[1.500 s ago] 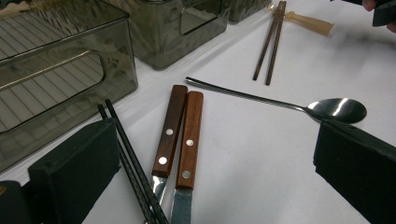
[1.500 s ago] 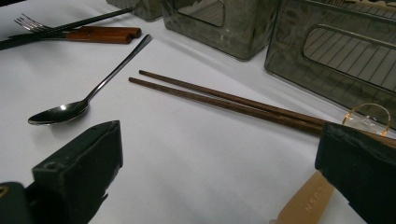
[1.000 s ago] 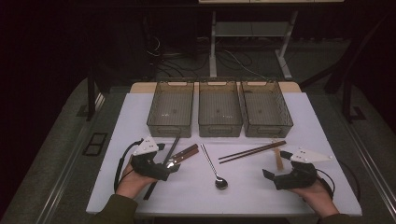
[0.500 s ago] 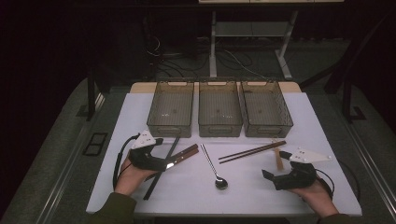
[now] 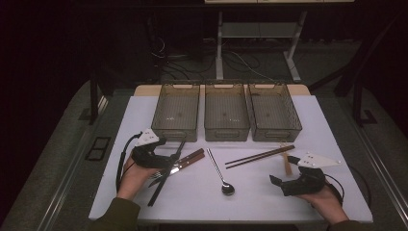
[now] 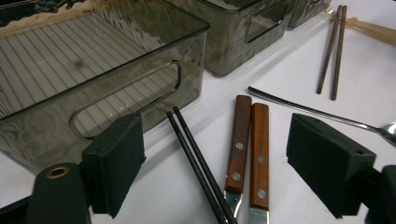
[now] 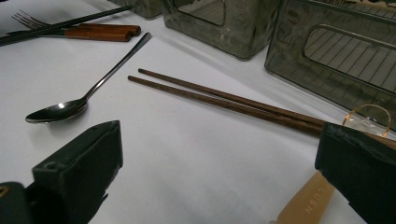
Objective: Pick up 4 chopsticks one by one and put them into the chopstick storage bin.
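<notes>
Left hand-held gripper (image 6: pixel 212 175) — jaws closing around black chopsticks (image 6: pixel 198 163), not yet gripping; right hand-held gripper (image 7: pixel 219 177) — resting open, holding nothing.

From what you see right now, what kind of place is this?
Probably a lab or recording workspace, not a kitchen: a white table on dark flooring, three empty grey bins lined up, and cables around a desk frame behind.

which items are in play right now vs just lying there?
In play: left gripper, jaws just closing around black chopsticks and wood-handled cutlery.
Lying about: spoon, brown chopsticks, three bins, right gripper, open.
</notes>
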`<state>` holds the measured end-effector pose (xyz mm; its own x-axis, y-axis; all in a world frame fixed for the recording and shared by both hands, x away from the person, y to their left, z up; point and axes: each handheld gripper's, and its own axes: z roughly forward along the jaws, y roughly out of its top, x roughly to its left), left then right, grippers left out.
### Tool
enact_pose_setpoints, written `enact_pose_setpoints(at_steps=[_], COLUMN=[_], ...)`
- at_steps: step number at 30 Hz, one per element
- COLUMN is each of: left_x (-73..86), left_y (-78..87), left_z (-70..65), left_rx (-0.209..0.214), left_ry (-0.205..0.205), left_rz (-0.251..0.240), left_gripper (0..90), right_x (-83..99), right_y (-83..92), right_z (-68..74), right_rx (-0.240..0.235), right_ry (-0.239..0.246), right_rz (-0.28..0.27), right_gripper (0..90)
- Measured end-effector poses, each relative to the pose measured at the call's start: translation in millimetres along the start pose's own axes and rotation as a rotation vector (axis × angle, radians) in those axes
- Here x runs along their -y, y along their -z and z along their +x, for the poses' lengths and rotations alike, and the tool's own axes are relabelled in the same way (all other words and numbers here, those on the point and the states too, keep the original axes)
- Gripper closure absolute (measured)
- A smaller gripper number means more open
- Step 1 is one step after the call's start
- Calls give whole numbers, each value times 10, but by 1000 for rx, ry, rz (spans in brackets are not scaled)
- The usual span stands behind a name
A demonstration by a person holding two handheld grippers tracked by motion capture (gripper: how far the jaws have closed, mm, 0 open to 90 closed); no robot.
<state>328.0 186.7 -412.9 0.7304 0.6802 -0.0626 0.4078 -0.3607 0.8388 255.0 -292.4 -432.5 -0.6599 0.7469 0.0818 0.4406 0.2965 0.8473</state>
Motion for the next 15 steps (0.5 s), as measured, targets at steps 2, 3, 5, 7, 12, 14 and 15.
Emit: enact_pose_setpoints(at_steps=[2,3,5,7,12,14,15], left_x=[-12,-19,-33,-47,-71,-88,-99], left_y=[-15,-21,-35,-50,-95,-123,-132], left_z=[11,19,31,37,66,75,84], left_rx=[-1,-4,-8,-13,-12,-19,-20], left_ry=[-2,-8,-11,-4,9,9,5], left_rz=[5,10,14,10,10,14,17], left_gripper=[195,198,202,214,242,252,255], right_x=[-1,-1,0,0,0,0,0], right_y=[0,-1,-1,0,-1,3,4], right_z=[0,-1,-1,-2,-2,0,-1], right_rx=[0,1,1,3,5,6,6], right_ry=[-2,-1,-1,-1,-2,-6,-7], right_rz=[-1,-1,1,-1,-1,-2,-3], right_gripper=[10,10,9,10,10,10,10])
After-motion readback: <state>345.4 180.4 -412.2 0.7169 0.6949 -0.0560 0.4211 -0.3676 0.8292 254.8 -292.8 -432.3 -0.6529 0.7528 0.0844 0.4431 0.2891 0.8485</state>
